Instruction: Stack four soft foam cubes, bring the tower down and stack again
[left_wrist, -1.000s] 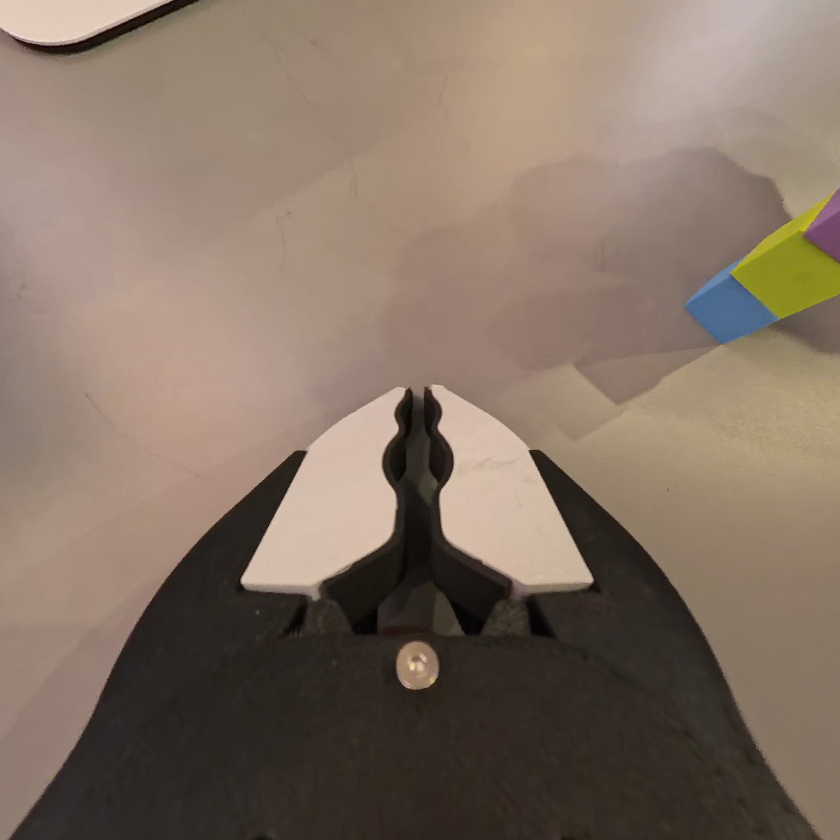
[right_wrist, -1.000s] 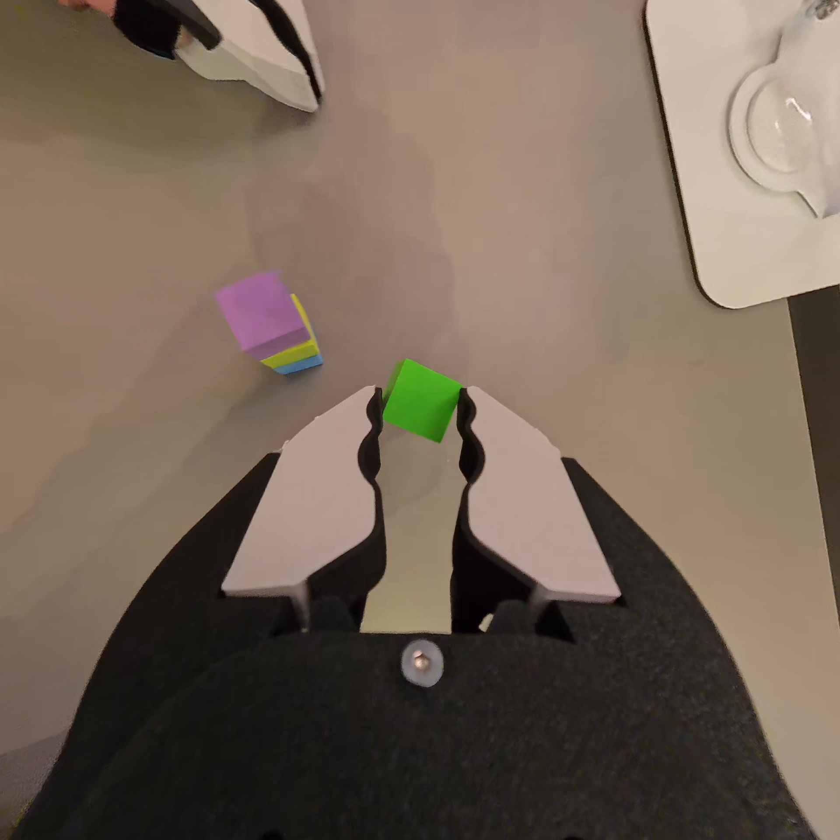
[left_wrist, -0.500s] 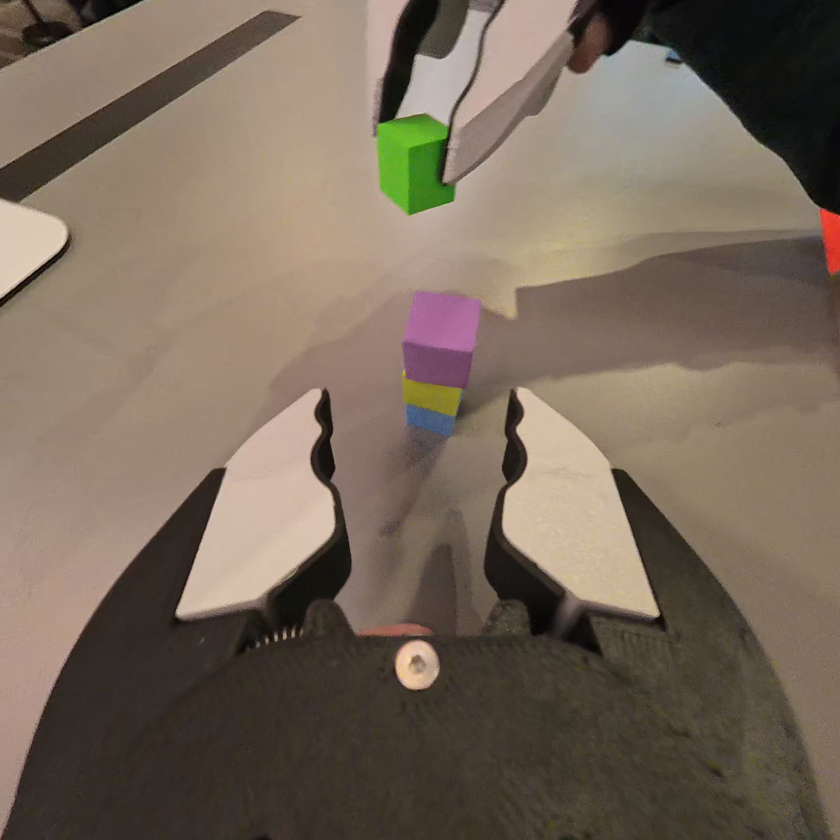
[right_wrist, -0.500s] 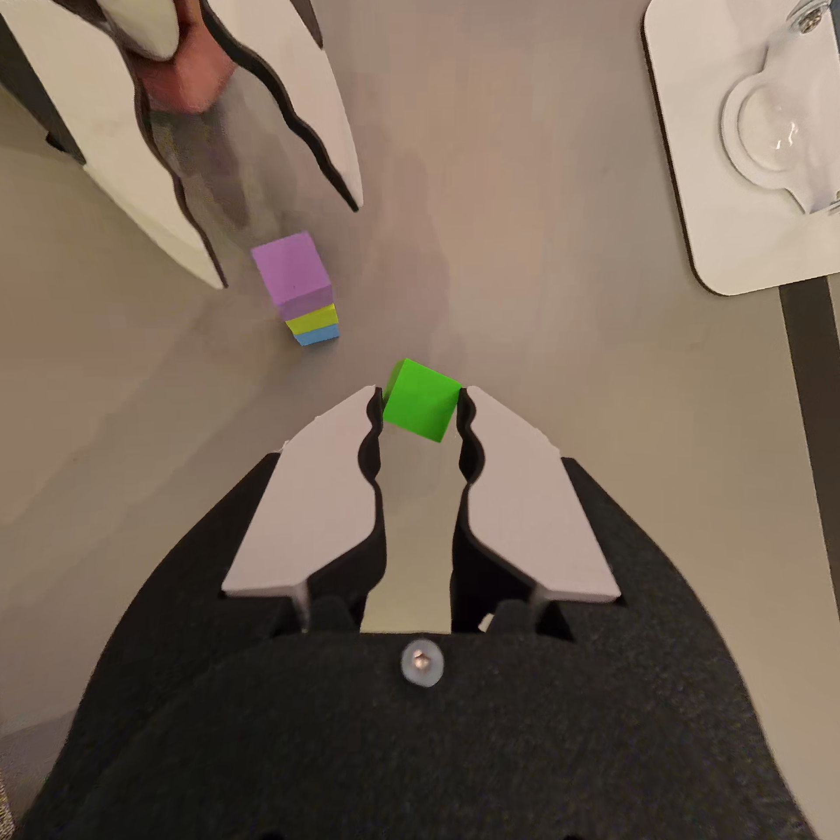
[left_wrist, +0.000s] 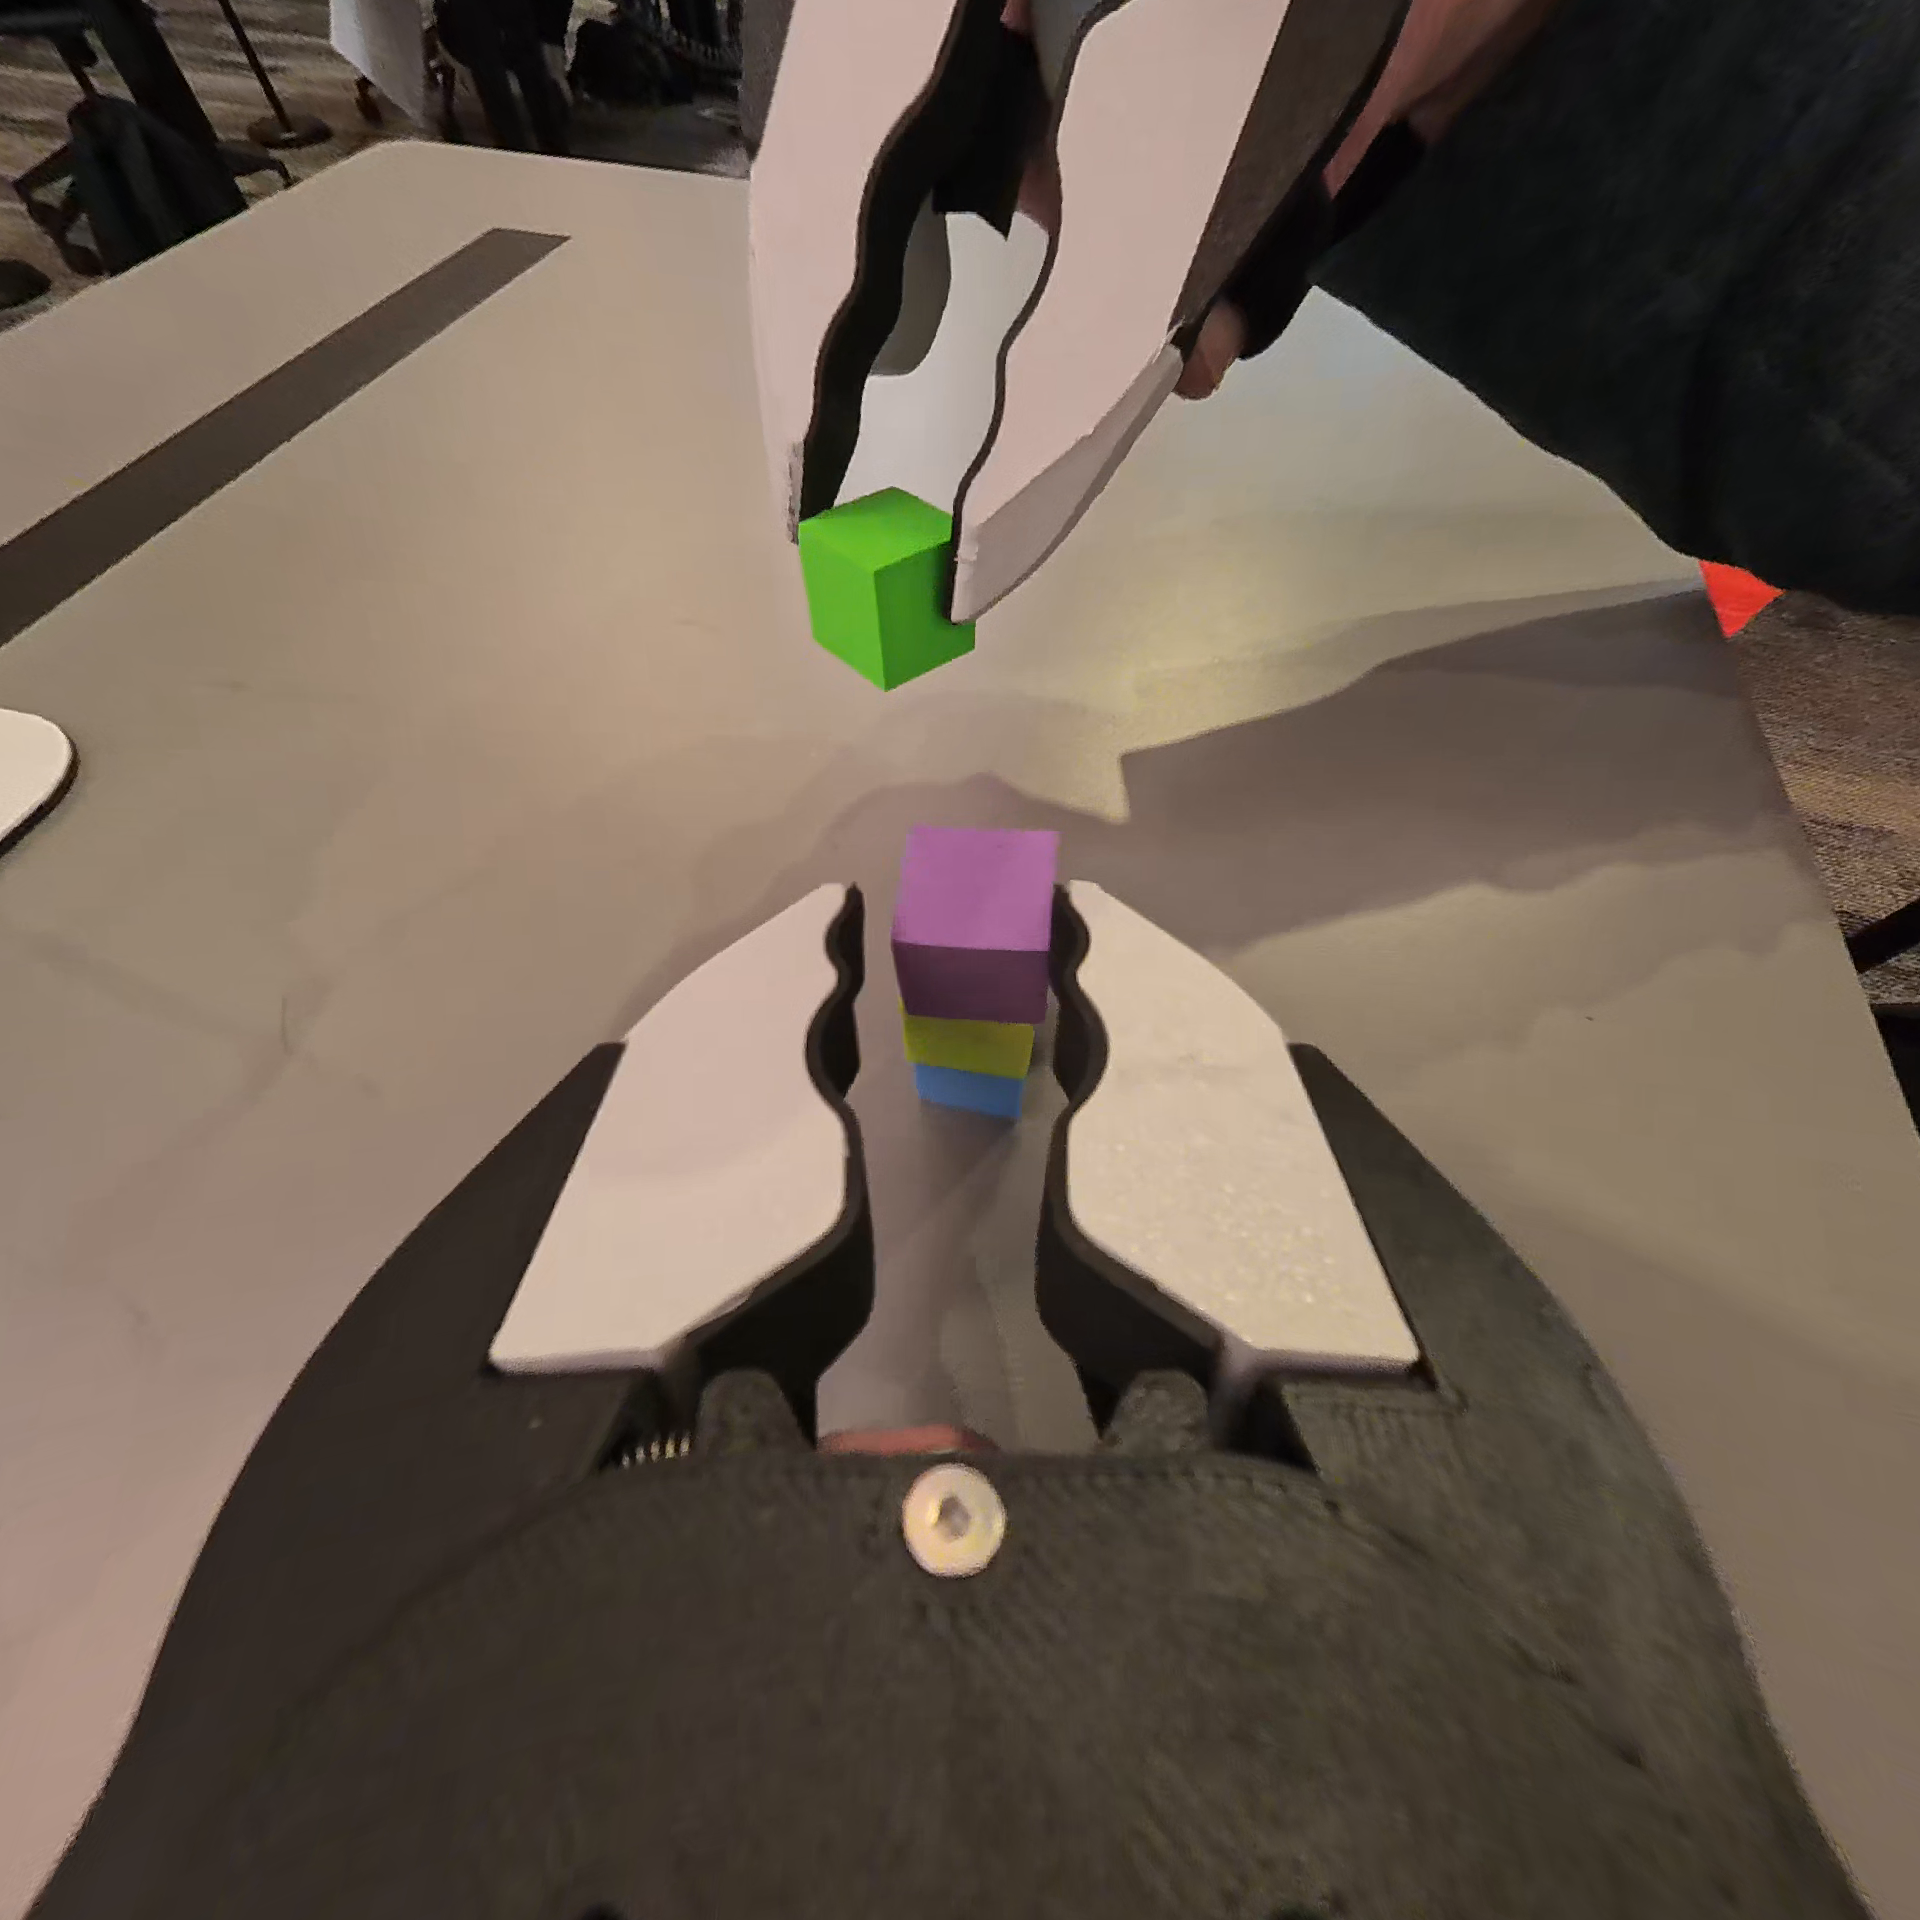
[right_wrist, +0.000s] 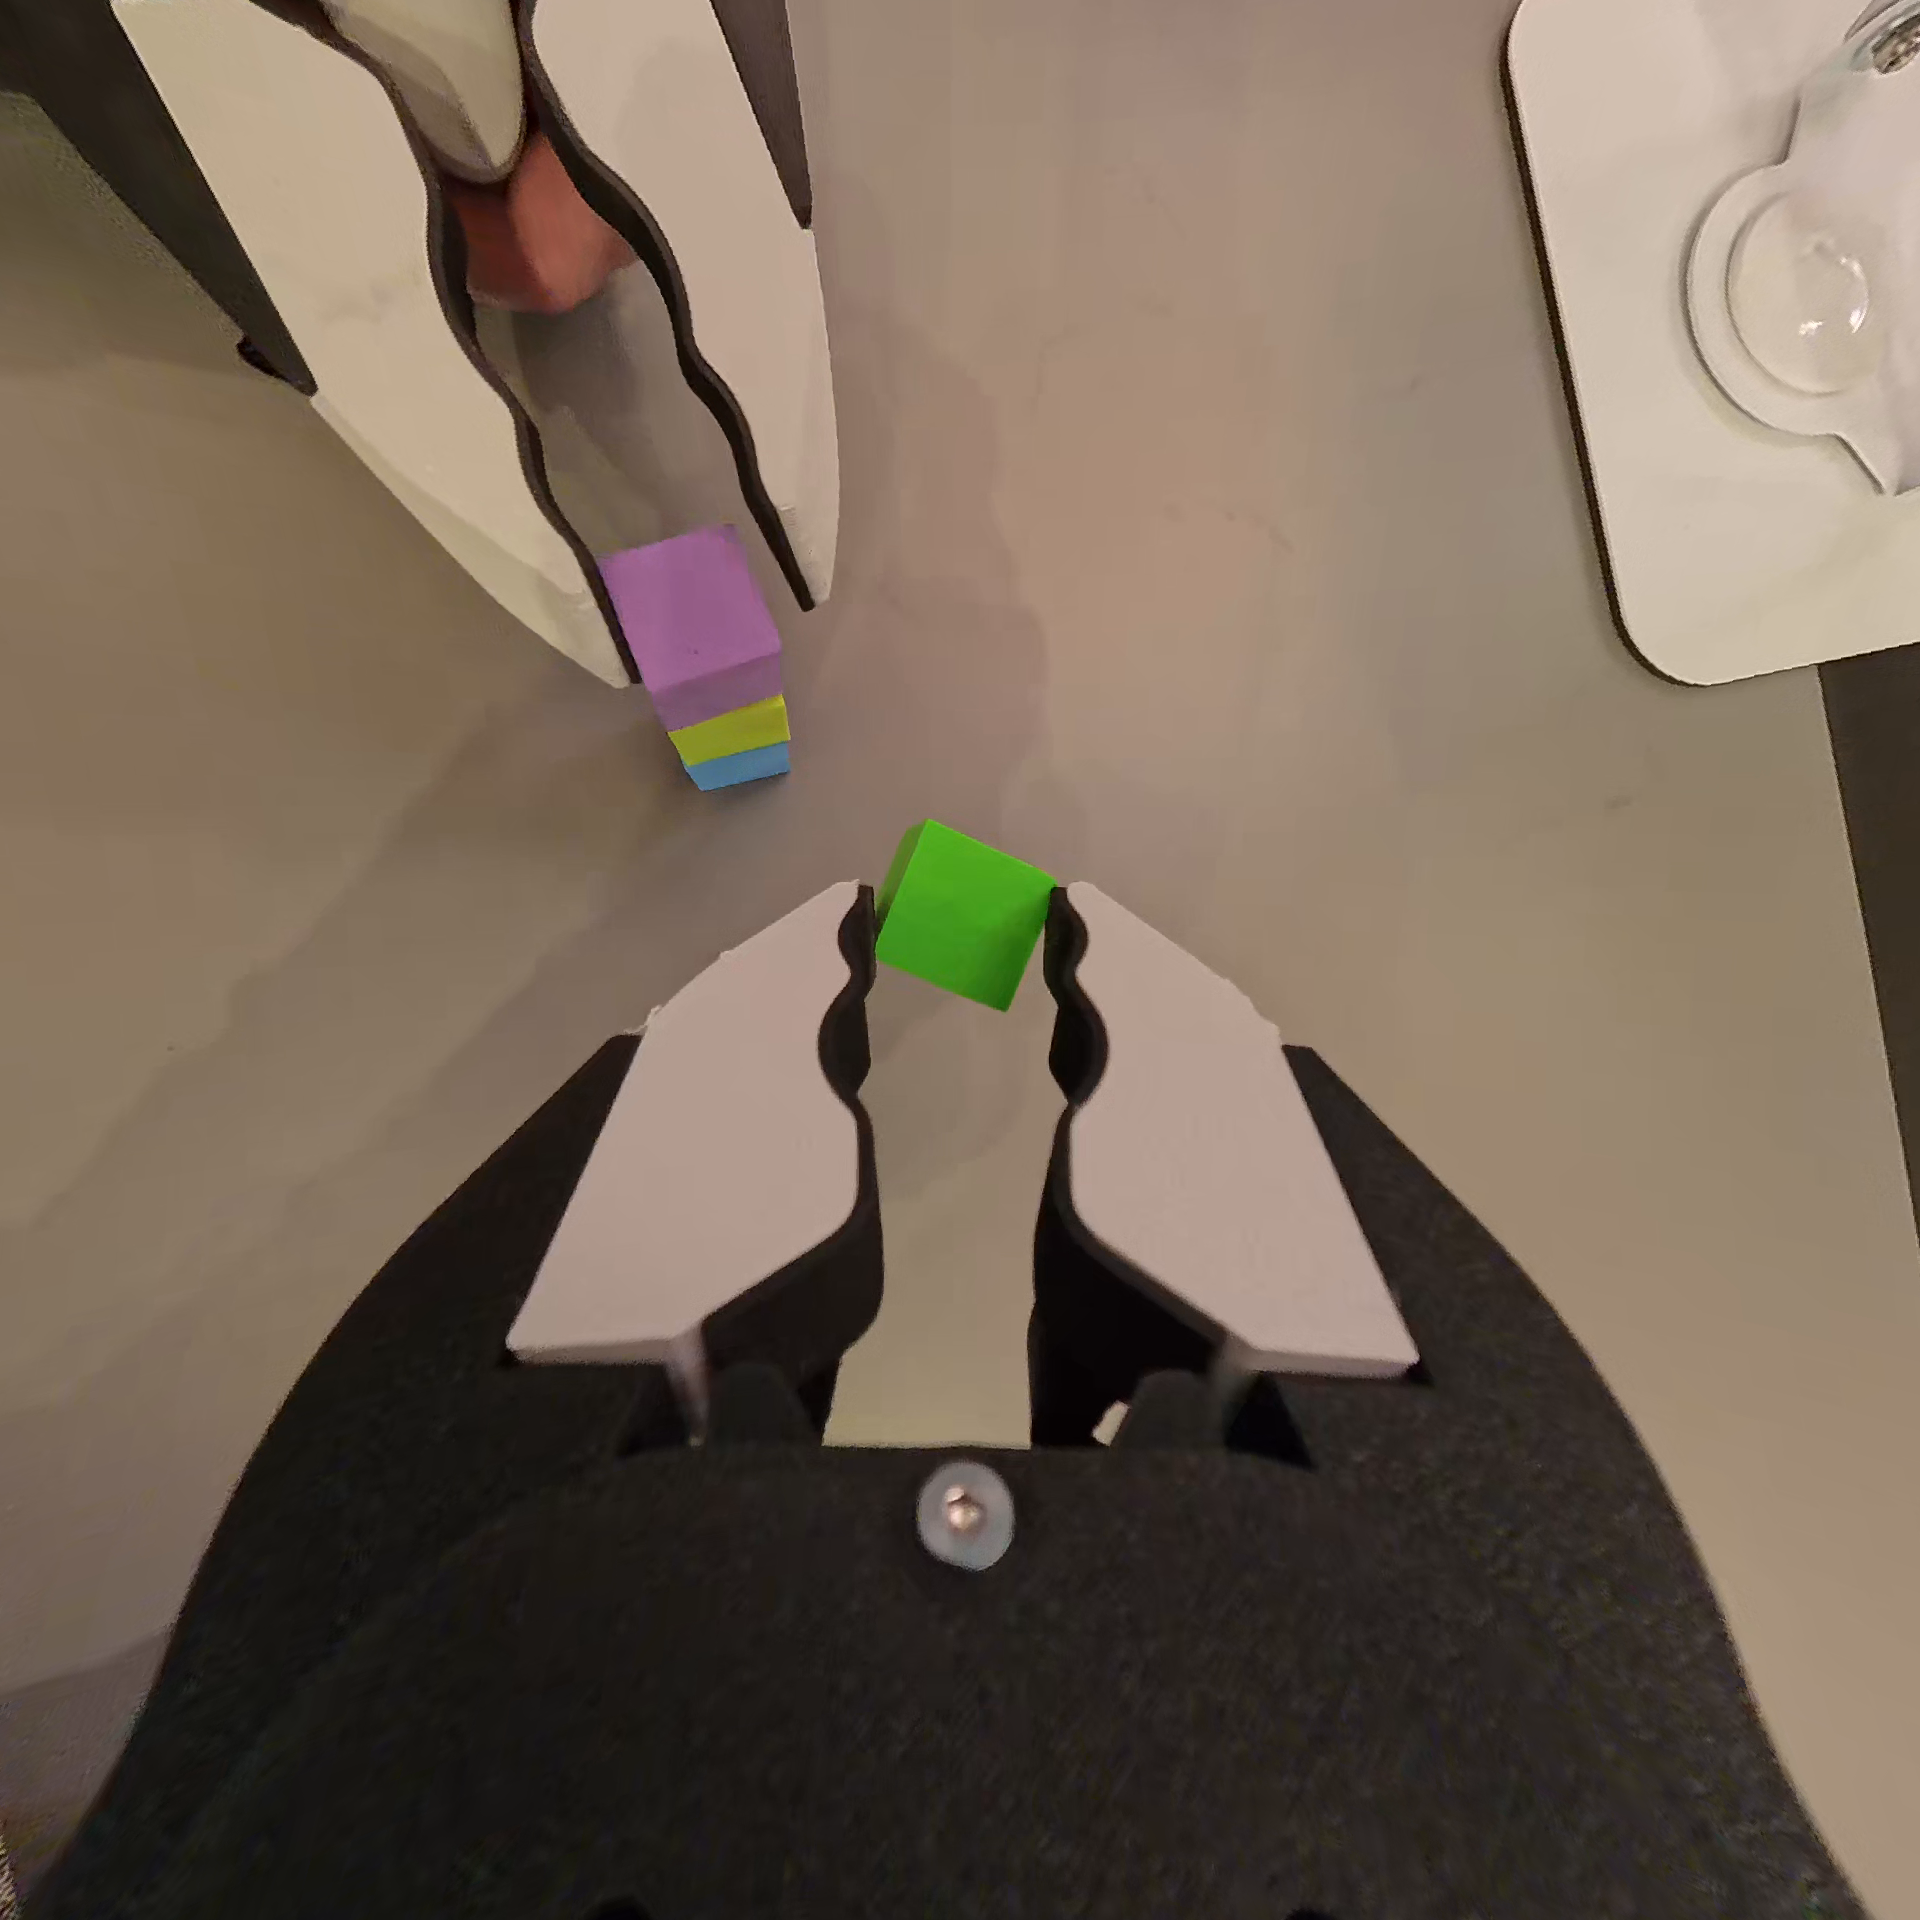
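Note:
A tower of three foam cubes stands on the grey table: blue (left_wrist: 968, 1093) at the bottom, yellow (left_wrist: 968, 1044), purple (left_wrist: 977, 904) on top. My left gripper (left_wrist: 958, 894) is open around the purple cube; the right pad touches it, and a thin gap shows at the left pad. The right wrist view shows the tower (right_wrist: 727, 724) and the left gripper (right_wrist: 717, 634) from above. My right gripper (right_wrist: 958, 894) is shut on a green cube (right_wrist: 961, 920), held tilted in the air. In the left wrist view it (left_wrist: 883, 571) hangs with the green cube (left_wrist: 883, 592) above and behind the tower.
A white mat (right_wrist: 1714, 540) with a clear glass piece (right_wrist: 1808, 281) lies at the right, next to the table's dark edge (right_wrist: 1870, 935). Another white mat (left_wrist: 26, 758) is at the left. A dark strip (left_wrist: 260, 405) crosses the table. A person's dark sleeve (left_wrist: 1662, 260) reaches in. Left tips to right tips: about 7 cm.
My left gripper was shut on nothing, opened wide, swung to face the tower, and now straddles the purple cube with narrower jaws. My right gripper kept the green cube and came nearer the tower.

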